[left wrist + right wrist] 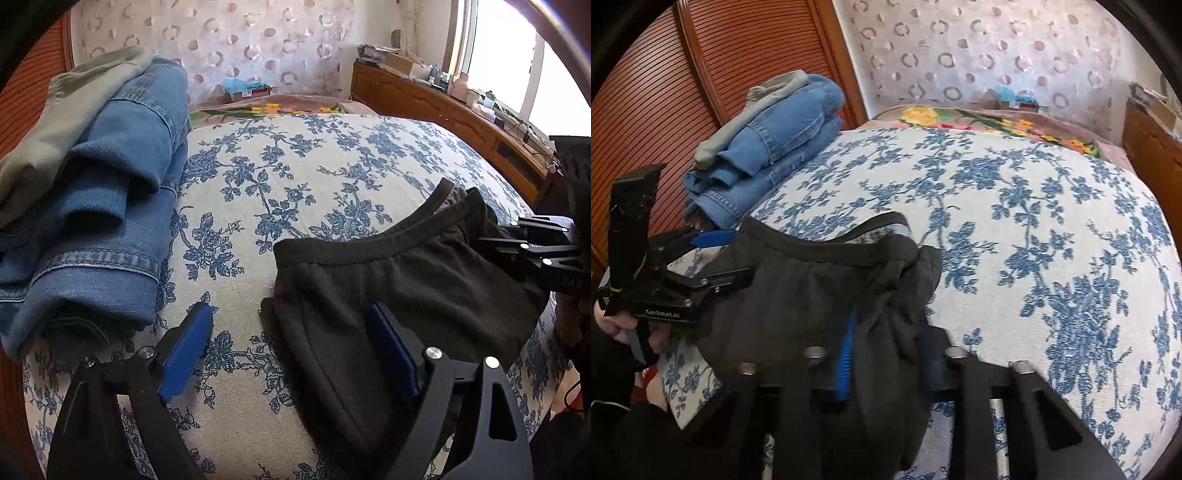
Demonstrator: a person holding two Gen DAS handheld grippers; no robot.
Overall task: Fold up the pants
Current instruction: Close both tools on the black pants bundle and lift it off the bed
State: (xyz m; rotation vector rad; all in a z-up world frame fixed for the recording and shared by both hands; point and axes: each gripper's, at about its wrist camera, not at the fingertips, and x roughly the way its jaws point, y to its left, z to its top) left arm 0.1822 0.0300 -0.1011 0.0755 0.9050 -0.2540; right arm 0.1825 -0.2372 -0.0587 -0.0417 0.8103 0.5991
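Dark grey-black pants [406, 280] lie folded on the blue-flowered bedspread [295, 166], waistband toward the far side. My left gripper [291, 343] is open; its right blue pad [391, 350] rests on the pants' left edge, its left pad [188, 350] over the bedspread. My right gripper [886, 347] is shut on the pants [812, 295] at their right side, cloth bunched between the blue pads. It shows at the right edge of the left wrist view [517, 243]. The left gripper shows at left in the right wrist view [713, 254].
A stack of folded blue jeans [110, 206] with a green-grey garment [74, 110] on top sits at the bed's left side, by a wooden slatted door [683, 74]. A wooden sideboard [443, 110] with clutter runs along the right under a window.
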